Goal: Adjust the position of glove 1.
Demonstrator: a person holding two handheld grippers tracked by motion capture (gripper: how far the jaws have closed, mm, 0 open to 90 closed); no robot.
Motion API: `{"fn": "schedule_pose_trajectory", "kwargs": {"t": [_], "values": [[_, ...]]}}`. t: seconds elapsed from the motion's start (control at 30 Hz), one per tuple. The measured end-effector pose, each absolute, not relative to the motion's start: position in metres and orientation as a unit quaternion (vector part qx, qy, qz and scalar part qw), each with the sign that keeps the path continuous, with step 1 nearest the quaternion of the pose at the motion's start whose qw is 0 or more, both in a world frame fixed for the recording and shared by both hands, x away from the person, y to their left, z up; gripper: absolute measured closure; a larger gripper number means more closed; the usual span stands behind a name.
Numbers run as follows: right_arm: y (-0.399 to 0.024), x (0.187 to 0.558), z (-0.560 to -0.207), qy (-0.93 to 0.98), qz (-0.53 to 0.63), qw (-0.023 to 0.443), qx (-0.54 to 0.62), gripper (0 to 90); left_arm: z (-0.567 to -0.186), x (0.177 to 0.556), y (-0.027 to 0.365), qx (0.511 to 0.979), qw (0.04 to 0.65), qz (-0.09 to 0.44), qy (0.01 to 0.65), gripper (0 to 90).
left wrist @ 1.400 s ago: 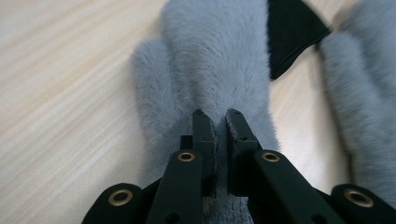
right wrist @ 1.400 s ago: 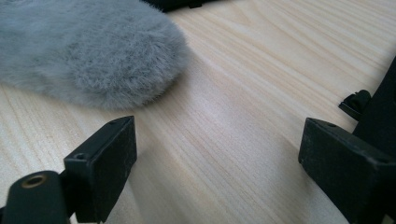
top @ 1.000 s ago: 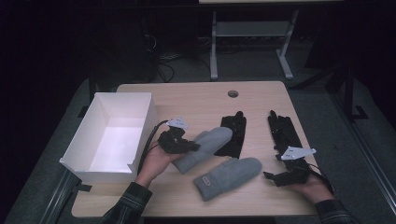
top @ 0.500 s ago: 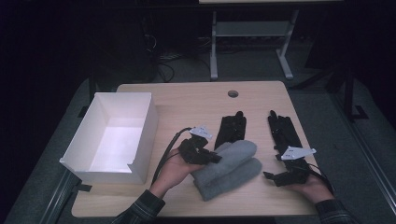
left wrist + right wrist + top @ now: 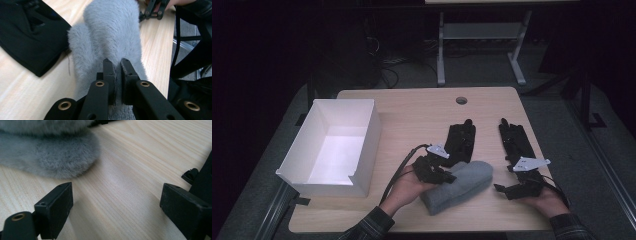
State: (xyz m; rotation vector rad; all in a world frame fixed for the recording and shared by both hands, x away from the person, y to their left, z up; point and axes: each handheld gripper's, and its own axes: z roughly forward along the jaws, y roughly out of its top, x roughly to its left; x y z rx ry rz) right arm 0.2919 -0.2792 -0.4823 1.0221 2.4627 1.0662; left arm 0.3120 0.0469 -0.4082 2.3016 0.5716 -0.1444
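A fluffy grey mitten [image 5: 459, 185] is pinched by the left gripper [image 5: 115, 75] atop its twin [image 5: 47, 161]; release seems due. The right gripper [image 5: 116, 205], at three o'clock, is spread empty.

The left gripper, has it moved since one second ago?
Yes. The left gripper carried its grey mitten rightward, away from the white box.

A light wooden counter [image 5: 412, 112] with rounded corners and a round cable hole [image 5: 461, 100] near its far edge is seen from above. An open white box [image 5: 364, 142] is set on its left part. Two black gloves are laid flat right of centre, one [image 5: 460, 140] beside the other [image 5: 515, 141], fingers pointing away. Two grey fleece mittens [image 5: 462, 184] are stacked at the near edge, the lower one [image 5: 50, 157] lying on the wood.
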Motion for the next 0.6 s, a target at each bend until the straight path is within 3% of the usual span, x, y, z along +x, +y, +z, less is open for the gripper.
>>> {"fn": "schedule_pose_trajectory", "kwargs": {"t": [0.3, 0.5, 0.6], "values": [[-0.279, 0.292, -0.482, 0.85, 0.368, 0.134, 0.352, 11.1, -0.421, 0.307, 0.038, 0.911, 0.35, -0.049, 0.213, 82.9], [-0.279, 0.292, -0.482, 0.85, 0.368, 0.134, 0.352, 11.2, -0.405, 0.31, 0.048, 0.894, 0.391, -0.059, 0.211, 58.8], [-0.279, 0.291, -0.48, 0.849, 0.367, 0.133, 0.356, 20.2, -0.395, 0.312, 0.058, 0.889, 0.404, -0.041, 0.212, 67.5]]}}
